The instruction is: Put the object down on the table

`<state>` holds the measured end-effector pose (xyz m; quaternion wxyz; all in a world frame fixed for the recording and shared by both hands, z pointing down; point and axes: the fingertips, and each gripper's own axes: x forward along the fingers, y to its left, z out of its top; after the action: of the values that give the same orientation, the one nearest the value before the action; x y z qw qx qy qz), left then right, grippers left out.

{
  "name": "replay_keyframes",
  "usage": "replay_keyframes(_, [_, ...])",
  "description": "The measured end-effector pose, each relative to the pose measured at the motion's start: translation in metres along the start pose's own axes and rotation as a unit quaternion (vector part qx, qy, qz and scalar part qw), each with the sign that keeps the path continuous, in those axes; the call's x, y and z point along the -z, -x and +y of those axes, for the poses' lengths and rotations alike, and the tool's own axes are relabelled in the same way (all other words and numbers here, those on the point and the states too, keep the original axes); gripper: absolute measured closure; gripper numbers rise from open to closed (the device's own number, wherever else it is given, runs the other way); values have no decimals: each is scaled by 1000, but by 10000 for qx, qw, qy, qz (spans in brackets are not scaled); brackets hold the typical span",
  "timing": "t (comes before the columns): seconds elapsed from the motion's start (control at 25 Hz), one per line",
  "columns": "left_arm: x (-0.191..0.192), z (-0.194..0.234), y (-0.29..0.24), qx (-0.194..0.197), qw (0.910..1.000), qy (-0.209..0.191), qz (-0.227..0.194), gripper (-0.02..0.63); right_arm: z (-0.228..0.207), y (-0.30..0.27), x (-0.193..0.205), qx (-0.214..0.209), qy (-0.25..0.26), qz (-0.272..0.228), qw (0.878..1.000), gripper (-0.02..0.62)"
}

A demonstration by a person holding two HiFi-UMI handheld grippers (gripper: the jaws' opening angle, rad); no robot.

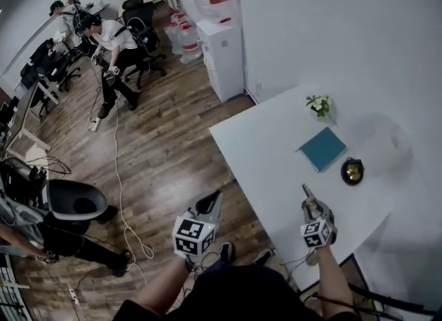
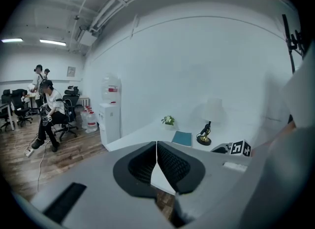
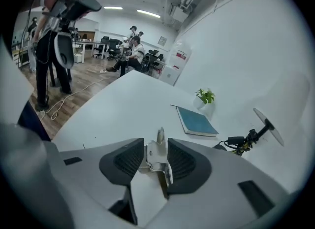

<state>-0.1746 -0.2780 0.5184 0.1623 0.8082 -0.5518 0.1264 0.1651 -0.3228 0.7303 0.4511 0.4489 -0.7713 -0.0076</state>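
Sitting loose between the right gripper's (image 3: 156, 147) spread jaws, the metal piece (image 3: 158, 158) points forward, table (image 3: 113, 110) right underneath.

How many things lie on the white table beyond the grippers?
3: a small plant farthest back, a teal book before it, a desk lamp beside the book.

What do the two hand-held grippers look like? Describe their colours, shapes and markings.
The left gripper and the right gripper both have pale grey bodies and wedge-shaped black pads with ribbed faces. The left cube and the right cube mounted on them are white, printed with black square markers.
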Motion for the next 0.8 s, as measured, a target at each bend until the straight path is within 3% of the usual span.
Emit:
replay_keyframes(0.32, [-21, -15, -16, 478, 9987, -131, -96, 600, -30, 55, -40, 348, -1124, -585, 9913, 448])
replay_keyframes(0.6, [-33, -50, -40, 1037, 9941, -284, -117, 600, -68, 110, -55, 835, -1861, -1006, 9738, 463])
replay_keyframes(0.8, [-55, -64, -54, 1267, 9906, -427, -282, 600, -94, 152, -88, 1172, -2188, -1560, 9561, 485])
